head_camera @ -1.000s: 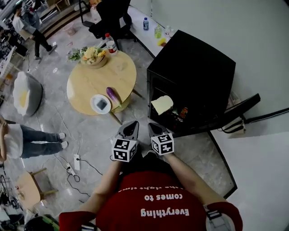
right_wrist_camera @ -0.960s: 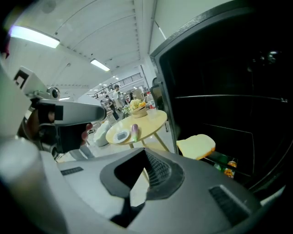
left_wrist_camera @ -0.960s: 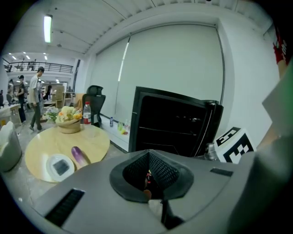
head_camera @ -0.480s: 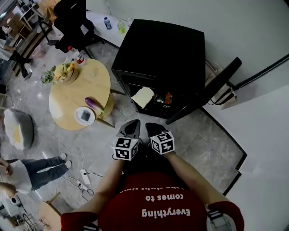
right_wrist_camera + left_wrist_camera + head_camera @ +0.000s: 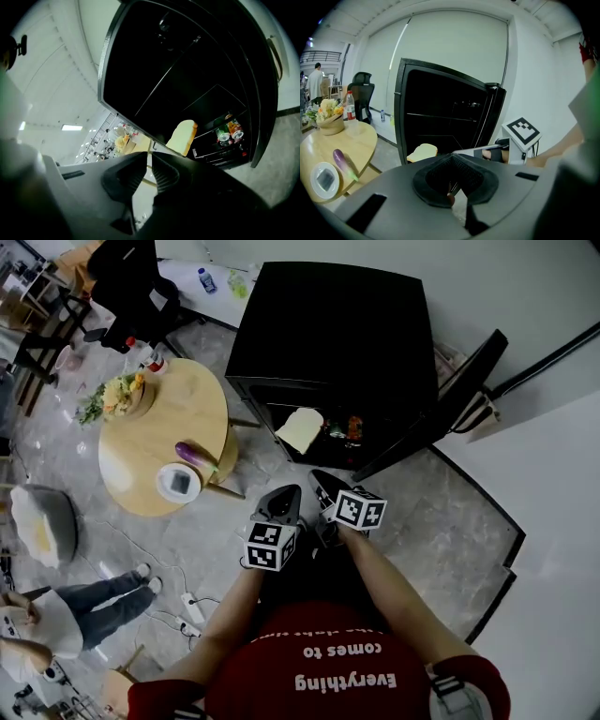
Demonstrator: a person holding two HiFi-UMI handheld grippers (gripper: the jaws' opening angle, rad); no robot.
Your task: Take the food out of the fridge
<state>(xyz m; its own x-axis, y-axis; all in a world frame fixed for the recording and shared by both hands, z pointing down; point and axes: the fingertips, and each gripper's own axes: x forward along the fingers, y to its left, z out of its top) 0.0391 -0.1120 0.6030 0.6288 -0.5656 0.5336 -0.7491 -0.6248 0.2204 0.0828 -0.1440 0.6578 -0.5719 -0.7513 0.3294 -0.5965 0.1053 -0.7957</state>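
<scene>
Inside the open black fridge, low shelf: pale yellow bread slice, drink cans to its right. Red shirt: "Everything comes to". Left gripper, right gripper, nearer: jaws together, empty.

Soft, even indoor light, no hard shadows in the head view. The fridge ahead of the right gripper is basically a black hole, only the pale bread really pops inside. Both gripper views are heavy fisheye: black corners, bent lines. That gripper's own body looks dim and mushy up close, and a ceiling light left of it glows.
</scene>
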